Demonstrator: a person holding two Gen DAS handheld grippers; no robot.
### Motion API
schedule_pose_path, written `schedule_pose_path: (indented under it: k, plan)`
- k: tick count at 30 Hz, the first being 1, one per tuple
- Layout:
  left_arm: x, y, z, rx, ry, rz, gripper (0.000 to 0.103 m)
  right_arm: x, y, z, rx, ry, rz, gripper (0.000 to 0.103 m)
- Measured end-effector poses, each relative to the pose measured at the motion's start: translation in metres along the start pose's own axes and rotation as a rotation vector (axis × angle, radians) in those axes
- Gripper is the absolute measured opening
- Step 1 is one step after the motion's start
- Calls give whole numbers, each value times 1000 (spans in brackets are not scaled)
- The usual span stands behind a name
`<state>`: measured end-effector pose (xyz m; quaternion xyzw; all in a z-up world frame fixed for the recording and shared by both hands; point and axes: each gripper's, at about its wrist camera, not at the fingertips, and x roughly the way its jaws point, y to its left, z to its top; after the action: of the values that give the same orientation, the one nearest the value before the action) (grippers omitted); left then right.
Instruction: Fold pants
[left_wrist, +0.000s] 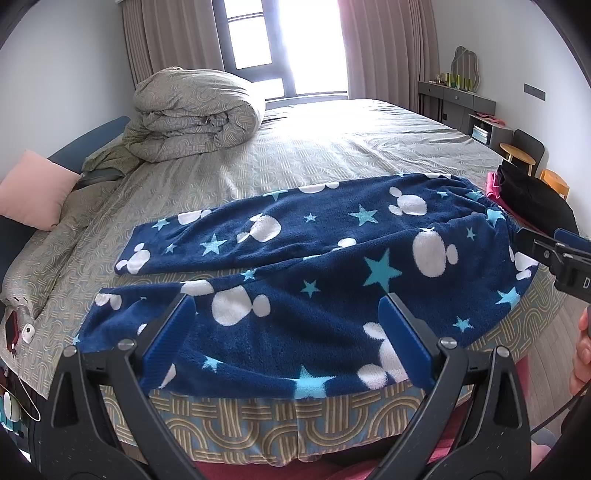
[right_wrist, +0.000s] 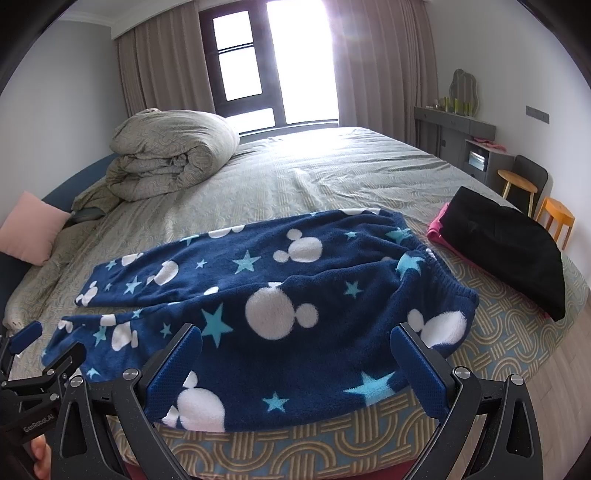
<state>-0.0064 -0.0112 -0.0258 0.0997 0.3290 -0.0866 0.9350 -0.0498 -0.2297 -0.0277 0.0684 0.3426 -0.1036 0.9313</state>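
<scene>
Both claws, left claw (left_wrist: 286, 336) and right claw (right_wrist: 295, 363), stand apart and empty. Pinch the near leg of the pants (left_wrist: 332, 258) at the bed's (left_wrist: 332, 147) near edge, then fold it over the far leg evenly.

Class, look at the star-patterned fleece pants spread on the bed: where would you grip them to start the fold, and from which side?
Probably the near leg's cuff with the left gripper and the waistband's near corner with the right gripper, coming from the bed's near edge. The pants lie flat with legs apart, both edges exposed, both grippers open.

"GenRoboLAI" is printed on the left gripper (right_wrist: 26, 347).
</scene>
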Motion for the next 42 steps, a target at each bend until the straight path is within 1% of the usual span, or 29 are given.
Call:
schedule_pose_path:
  k: [11,16,20,25,29,38,42]
  plan:
    - [0,-1,-1,6,5,-4,99,1,0,2,1,2,0,103]
    - [0,-2,-1,6,7,-3,99,2,-1,-5,4,7,0,103]
    - [0,-2,0,7,7,-3,99,3,-1,-4,3,9,-2,103]
    - [2,-1,-1,6,16,-2,99,3,-1,-8,10,16,-4,103]
    - [4,-1,-1,6,23,-1,99,5,-2,-3,12,22,-4,103]
    - [5,0,0,4,34,1,99,7,-3,-3,15,24,-3,103]
    - [7,1,0,3,40,3,99,7,-3,-7,18,29,-3,103]
